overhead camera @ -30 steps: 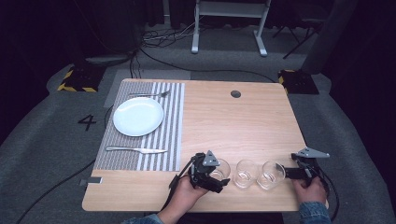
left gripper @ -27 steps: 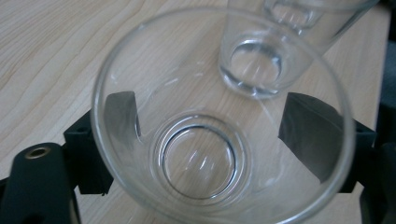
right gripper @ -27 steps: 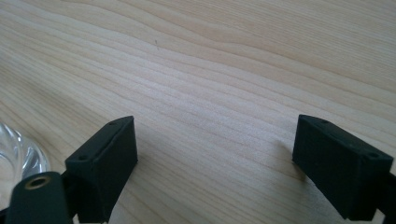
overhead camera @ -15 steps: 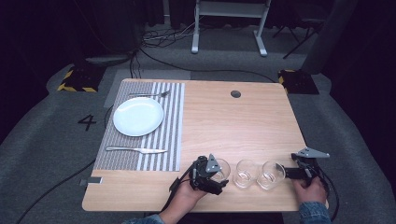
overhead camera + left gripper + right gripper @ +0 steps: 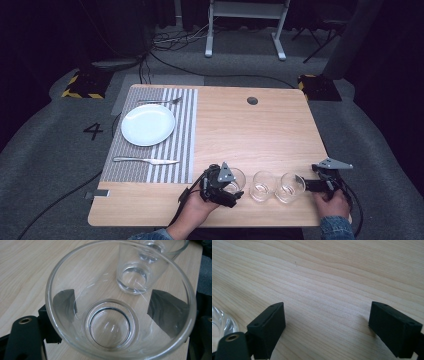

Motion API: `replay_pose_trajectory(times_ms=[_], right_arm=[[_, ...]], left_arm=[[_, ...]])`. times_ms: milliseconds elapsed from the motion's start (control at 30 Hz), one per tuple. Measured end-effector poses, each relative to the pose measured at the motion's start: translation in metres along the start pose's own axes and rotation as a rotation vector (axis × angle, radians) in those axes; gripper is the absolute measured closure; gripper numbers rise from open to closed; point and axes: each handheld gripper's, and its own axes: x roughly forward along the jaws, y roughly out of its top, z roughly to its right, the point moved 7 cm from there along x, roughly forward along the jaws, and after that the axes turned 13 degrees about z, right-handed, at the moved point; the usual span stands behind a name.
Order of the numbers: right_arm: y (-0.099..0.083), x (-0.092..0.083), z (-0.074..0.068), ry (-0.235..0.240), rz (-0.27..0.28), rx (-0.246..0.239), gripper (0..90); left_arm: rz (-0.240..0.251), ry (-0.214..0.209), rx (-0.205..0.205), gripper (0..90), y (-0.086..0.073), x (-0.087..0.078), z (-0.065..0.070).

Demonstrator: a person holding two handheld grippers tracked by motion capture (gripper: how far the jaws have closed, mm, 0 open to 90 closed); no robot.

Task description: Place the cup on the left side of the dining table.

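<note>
Three clear glasses stand upright in a row near the front edge of the table. The left glass [image 5: 234, 178] sits between two black jaws. The middle glass [image 5: 263, 185] and right glass [image 5: 291, 187] stand close together.

Since a second ago the left gripper [image 5: 231, 186] has slid a little to the right along the near edge of the light wooden table [image 5: 260, 135], carrying the clear, round drinking glass [image 5: 234, 179] between its jaws closer to the middle clear glass [image 5: 263, 186]; the gap between those two glasses has narrowed, and the person's left hand [image 5: 197, 207] has shifted with it
</note>
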Motion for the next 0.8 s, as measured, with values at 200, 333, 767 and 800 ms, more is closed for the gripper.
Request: replay_pose_trajectory(times_ms=[200,333,767,800], right_arm=[[0.000,0.000,0.000,0.001,0.000,0.001,14.2],[0.000,0.000,0.000,0.000,0.000,0.000,14.2],[0.000,0.000,0.000,0.001,0.000,0.001,14.2],[0.000,0.000,0.000,0.000,0.000,0.000,14.2]], left_arm=[[0.021,-0.004,-0.019,20.4,0.010,-0.015,-0.007],[0.033,0.002,-0.026,20.4,0.016,-0.023,-0.013],[0.080,0.045,-0.043,20.4,0.032,-0.051,-0.039],[0.084,0.045,-0.050,20.4,0.034,-0.053,-0.041]])
